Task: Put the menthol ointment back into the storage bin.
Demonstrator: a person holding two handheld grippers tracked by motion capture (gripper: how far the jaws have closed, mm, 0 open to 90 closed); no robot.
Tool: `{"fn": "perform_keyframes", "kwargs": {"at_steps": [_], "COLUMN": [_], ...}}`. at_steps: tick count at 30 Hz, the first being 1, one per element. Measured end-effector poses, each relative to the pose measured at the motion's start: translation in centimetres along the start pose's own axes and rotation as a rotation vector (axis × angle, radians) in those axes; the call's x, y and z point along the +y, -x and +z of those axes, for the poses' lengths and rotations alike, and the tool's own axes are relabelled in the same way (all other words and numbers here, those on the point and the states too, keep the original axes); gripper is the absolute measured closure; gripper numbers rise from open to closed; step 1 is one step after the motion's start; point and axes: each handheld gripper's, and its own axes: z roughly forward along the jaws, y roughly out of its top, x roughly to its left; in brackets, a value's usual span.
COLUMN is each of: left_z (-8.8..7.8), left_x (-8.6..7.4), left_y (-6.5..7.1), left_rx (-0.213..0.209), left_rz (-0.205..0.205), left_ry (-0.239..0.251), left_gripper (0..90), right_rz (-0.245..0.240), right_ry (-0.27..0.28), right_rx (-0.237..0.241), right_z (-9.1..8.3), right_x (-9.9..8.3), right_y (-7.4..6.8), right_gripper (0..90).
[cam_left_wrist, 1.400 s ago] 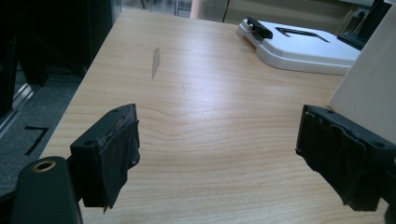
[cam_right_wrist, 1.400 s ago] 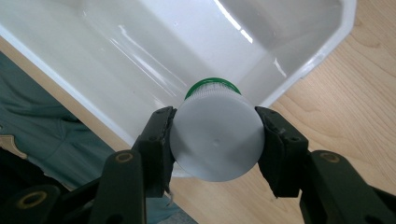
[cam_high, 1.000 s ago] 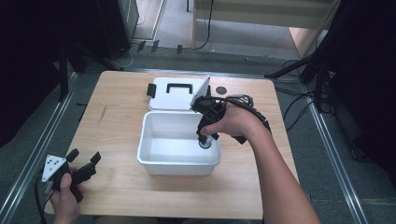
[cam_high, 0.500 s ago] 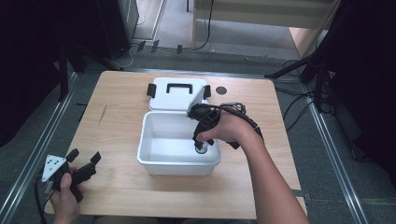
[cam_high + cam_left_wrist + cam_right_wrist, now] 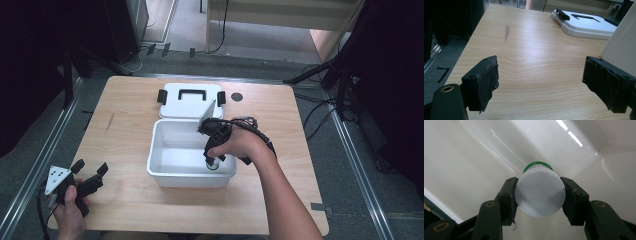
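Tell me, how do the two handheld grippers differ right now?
The right gripper is clamped on a white bottle with a green band, while the left gripper has wide-open jaws with nothing between them. The right one reaches down into the white box; the left sits low over the wooden table. Both have black jaws.

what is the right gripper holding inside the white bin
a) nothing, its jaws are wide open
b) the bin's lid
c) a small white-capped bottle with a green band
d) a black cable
c: in the right gripper view the right gripper has both jaws pressed on the round white cap of the small bottle, green band showing past it, above the floor of the white bin.
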Motion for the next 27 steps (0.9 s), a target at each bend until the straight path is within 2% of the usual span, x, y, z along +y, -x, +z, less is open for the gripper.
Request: {"fn": "perform_keyframes", "kwargs": {"at_steps": [14,27], "left_z": [0.0,0.0], "left_x": [0.0,0.0], "left_y": [0.0,0.0], "left_rx": [0.000,0.000], "left_rz": [0.002,0.002], "left_ry": [-0.003,-0.003], "left_gripper": [13.9,13.9], "right_rz": [-0.009,-0.022], "right_ry": [-0.005,-0.023], "right_rx": [0.011,-0.019], "right_z": [2.1,3.6], "right_x": [0.3,0.6], "right_y": [-0.1,-0.3], "right_gripper": [51.3,51.3]}}
